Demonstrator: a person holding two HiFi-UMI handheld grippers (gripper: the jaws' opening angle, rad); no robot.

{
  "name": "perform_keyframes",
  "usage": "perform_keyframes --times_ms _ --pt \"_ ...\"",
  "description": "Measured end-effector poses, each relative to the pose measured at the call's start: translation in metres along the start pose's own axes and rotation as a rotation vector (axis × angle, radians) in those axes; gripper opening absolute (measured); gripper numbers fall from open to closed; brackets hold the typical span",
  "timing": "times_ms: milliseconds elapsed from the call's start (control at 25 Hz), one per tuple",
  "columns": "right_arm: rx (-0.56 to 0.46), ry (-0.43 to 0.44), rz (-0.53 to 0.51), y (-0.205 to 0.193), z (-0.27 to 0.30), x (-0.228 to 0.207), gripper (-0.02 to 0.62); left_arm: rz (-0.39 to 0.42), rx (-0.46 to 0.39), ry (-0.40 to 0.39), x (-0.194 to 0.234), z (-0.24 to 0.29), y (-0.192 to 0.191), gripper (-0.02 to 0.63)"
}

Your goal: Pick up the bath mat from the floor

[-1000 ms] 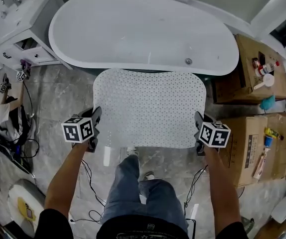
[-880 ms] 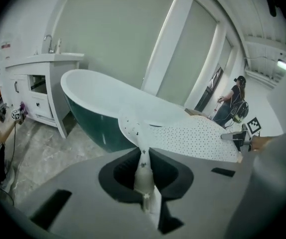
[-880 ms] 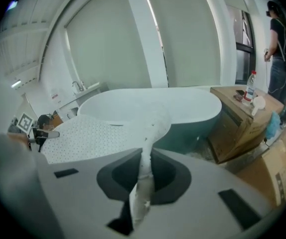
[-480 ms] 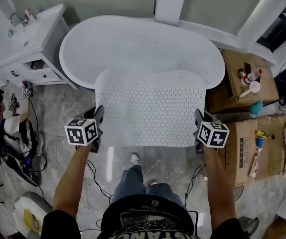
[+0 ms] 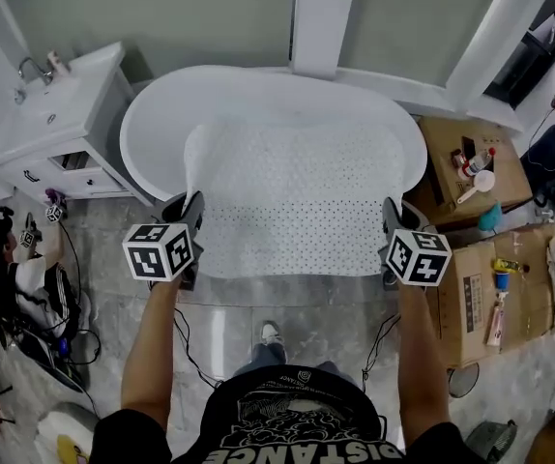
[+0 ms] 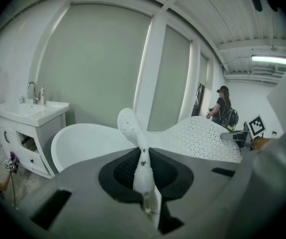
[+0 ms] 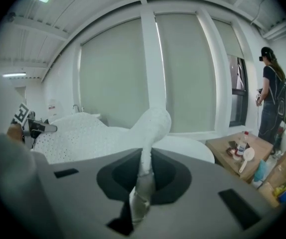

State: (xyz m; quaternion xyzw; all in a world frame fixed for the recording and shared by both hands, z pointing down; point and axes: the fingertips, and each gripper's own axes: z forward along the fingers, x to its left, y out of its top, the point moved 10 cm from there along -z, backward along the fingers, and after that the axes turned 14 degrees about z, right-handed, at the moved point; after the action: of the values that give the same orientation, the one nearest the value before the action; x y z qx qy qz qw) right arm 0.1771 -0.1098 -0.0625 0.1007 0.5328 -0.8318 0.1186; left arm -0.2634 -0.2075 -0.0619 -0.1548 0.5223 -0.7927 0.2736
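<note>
Black short-sleeved T-shirt, white print; dark left gripper and right gripper each bear a white cube of black square markers.

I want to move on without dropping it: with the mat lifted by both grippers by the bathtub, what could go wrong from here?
The left gripper and right gripper each pinch only a near corner of the mat, so it could slip from the fingers. Its far edge is unsupported by the bathtub and might snag the rim. Cables trail on the floor near the feet; a step could catch them.
</note>
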Motion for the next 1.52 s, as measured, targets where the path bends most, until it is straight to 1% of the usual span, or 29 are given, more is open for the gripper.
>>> perform_keyframes --times_ms 160,400,720,840,960,1120,1320,1520 --pt "-0.067 0.005 -0.028 0.023 -0.002 0.016 0.028 0.050 -0.040 0.017 0.014 -0.001 0.024 0.035" --pt "-0.147 0.014 -0.056 0.053 -0.010 0.031 0.028 0.064 -0.133 0.063 0.022 -0.010 0.056 0.035" --pt "-0.252 0.040 -0.071 0.087 -0.019 0.029 0.028 0.107 -0.217 0.142 0.024 -0.022 0.081 0.035" --pt "-0.280 0.065 -0.087 0.104 -0.015 0.024 0.028 0.104 -0.239 0.183 0.022 -0.023 0.089 0.035" --pt "-0.301 0.086 -0.081 0.116 -0.011 0.019 0.028 0.100 -0.254 0.212 0.021 -0.023 0.097 0.036" --pt "-0.326 0.114 -0.082 0.129 -0.004 0.016 0.028 0.124 -0.269 0.239 0.018 -0.020 0.110 0.037" --pt "-0.319 0.129 -0.088 0.132 0.006 0.015 0.028 0.137 -0.263 0.258 0.014 -0.016 0.114 0.038" --pt "-0.321 0.135 -0.082 0.131 0.009 0.018 0.028 0.133 -0.250 0.267 0.018 -0.019 0.111 0.038"
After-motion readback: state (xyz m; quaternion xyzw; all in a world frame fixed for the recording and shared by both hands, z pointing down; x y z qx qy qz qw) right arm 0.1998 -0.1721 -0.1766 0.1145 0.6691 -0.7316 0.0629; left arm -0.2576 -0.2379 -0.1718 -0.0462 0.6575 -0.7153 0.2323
